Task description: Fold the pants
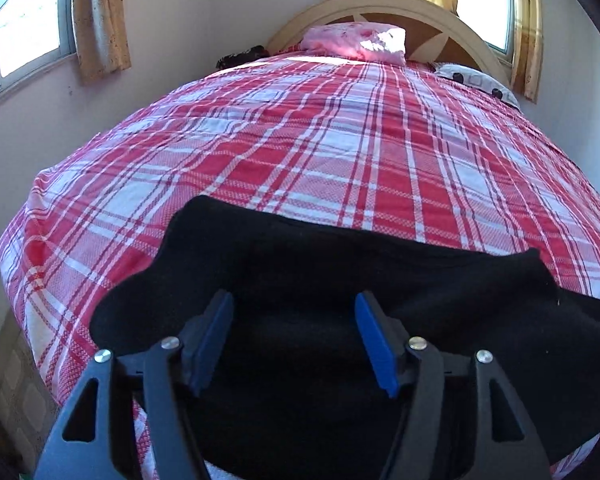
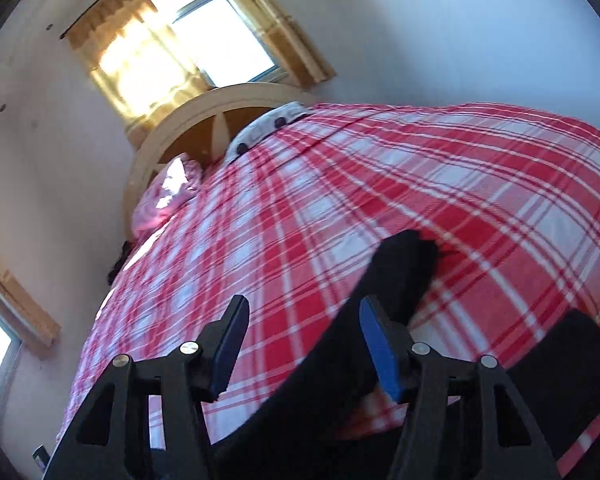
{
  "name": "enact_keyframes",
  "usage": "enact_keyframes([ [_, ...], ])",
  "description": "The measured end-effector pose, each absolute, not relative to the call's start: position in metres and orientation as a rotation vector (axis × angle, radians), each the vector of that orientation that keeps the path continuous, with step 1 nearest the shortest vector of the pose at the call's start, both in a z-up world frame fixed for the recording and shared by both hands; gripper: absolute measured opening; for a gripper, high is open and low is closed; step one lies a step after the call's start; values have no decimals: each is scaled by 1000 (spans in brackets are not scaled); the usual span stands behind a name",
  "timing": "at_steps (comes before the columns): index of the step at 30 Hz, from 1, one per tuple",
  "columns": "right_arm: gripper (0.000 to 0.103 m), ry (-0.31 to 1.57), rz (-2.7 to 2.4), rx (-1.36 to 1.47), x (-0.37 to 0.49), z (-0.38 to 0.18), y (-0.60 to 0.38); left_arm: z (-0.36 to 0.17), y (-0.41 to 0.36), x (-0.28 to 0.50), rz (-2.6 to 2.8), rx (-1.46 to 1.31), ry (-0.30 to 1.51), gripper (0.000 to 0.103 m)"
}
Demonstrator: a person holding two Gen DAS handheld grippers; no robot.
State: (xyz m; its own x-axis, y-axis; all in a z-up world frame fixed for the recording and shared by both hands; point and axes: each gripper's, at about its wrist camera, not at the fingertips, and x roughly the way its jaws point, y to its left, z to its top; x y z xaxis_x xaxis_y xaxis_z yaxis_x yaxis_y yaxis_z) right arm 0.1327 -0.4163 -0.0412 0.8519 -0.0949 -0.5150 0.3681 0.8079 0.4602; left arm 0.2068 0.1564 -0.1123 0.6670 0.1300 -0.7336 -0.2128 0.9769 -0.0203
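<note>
The bed (image 1: 340, 152) fills most of both views, covered by a red and white checked sheet. Its round wooden headboard (image 1: 380, 4) stands at the far end, under a window with yellow curtains (image 1: 100, 20). A pink pillow (image 1: 356, 42) lies on the bed just in front of the headboard, and a white pillow with dark spots (image 1: 476, 80) lies beside it, near the corner of the bed.

The black pants (image 1: 320, 280) lie on the near end of the bed, far from the headboard. They are spread across the sheet, with one part reaching off the near edge.

The left hand-held gripper (image 1: 294, 340) hangs over the pants with its blue pads well apart; the cloth is below them and nothing is caught between them. The right hand-held gripper (image 2: 304, 348) is also open and holds nothing. This view is tilted and blurred, and a strip of the pants (image 2: 396, 272) shows behind its right finger.
</note>
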Motion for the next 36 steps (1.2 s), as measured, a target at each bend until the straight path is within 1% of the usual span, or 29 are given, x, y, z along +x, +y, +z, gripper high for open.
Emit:
enact_keyframes([
  [7, 56, 572, -400, 459, 172, -60, -463, -115, 152, 213, 239, -101, 835, 69],
  [9, 48, 593, -402, 438, 178, -64, -467, -115, 151, 213, 249, -102, 837, 70],
  [10, 34, 610, -391, 425, 183, -67, -469, -115, 150, 213, 252, -100, 839, 70],
  [11, 16, 636, -369, 412, 190, -71, -468, -115, 149, 214, 258, -97, 841, 70],
  [12, 11, 663, -357, 388, 195, -74, -465, -115, 149, 214, 261, -97, 842, 71],
  [16, 10, 678, -326, 283, 196, -62, -446, -115, 149, 216, 268, -97, 846, 71],
  [19, 10, 579, -258, 387, 168, -28, -445, -115, 150, 216, 266, -105, 849, 71],
  [23, 10, 365, -194, 514, 95, 28, -452, -114, 150, 216, 264, -108, 849, 72],
  [26, 10, 290, -205, 585, 28, 39, -461, -115, 150, 216, 259, -113, 845, 72],
  [28, 10, 314, -230, 616, -4, 24, -469, -116, 149, 217, 259, -113, 844, 72],
  [31, 10, 447, -329, 625, -40, -24, -483, -116, 149, 217, 260, -112, 844, 73],
  [33, 13, 569, -384, 676, -57, -63, -496, -115, 149, 217, 259, -109, 848, 73],
  [36, 13, 670, -490, 719, -81, -91, -502, -115, 150, 218, 259, -116, 851, 73],
])
